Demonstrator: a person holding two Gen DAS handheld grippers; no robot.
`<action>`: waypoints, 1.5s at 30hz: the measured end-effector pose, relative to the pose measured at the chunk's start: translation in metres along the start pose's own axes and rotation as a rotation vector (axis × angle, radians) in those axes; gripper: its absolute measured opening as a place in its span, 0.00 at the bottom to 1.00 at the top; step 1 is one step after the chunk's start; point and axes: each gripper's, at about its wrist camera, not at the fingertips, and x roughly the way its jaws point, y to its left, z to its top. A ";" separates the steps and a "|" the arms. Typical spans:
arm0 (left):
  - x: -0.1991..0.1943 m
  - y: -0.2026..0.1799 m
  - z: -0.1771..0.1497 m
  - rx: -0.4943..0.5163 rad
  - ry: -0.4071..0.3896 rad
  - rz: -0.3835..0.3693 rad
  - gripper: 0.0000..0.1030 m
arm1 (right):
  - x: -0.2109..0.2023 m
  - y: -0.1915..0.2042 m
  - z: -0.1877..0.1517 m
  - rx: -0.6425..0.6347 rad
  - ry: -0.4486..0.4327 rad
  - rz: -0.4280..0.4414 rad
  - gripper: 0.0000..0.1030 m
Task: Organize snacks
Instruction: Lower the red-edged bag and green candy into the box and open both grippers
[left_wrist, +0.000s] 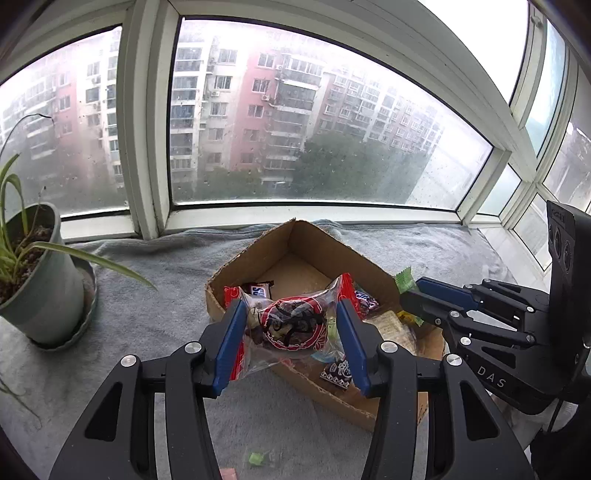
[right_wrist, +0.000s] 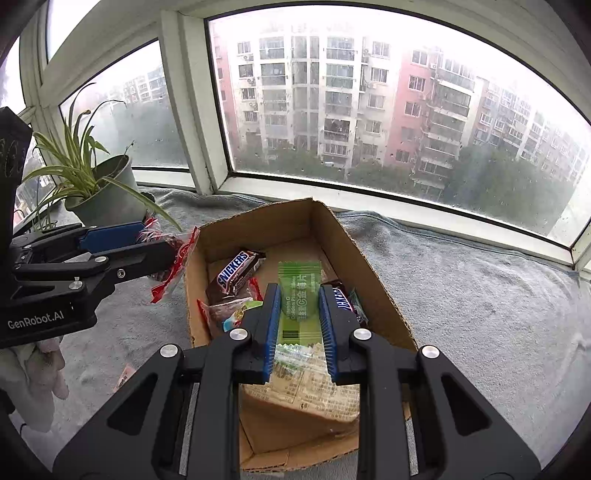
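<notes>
Both tongs are carrying snacks toward the cardboard box (right_wrist: 332, 236), which is sitting on a grey towel (right_wrist: 461, 280) spread along the window ledge.

The left tongs (left_wrist: 291, 332) are clamping a clear-and-red wrapped snack (left_wrist: 291, 321) and are holding it at the box's near-left wall, seemingly not yet over the interior; the right wrist view places it just outside that wall.

The right tongs (right_wrist: 299, 325) are gripping a green sachet (right_wrist: 299, 295) directly above the box floor.

Already lying in the box: a Snickers bar (right_wrist: 234, 275), a second dark bar (right_wrist: 341, 301) and several smaller wrapped pieces, too jumbled to identify.

A small green sweet (left_wrist: 258, 458) is lying on the towel outside the box. A potted plant (right_wrist: 99, 184) is standing well clear to the left.

Step in hand, by judgement: depositing. The next move calls for parting the right tongs over the bare floor, then bringing the left load inward across the wall before releasing.
</notes>
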 end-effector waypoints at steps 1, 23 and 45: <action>0.003 0.000 0.002 0.001 0.001 0.003 0.48 | 0.005 -0.002 0.001 0.005 0.002 0.003 0.21; 0.055 0.005 0.007 -0.017 0.057 0.034 0.51 | 0.064 -0.003 0.006 -0.010 0.063 -0.023 0.48; 0.019 0.003 0.009 0.020 0.020 0.046 0.58 | 0.019 0.000 0.000 -0.009 0.042 -0.071 0.68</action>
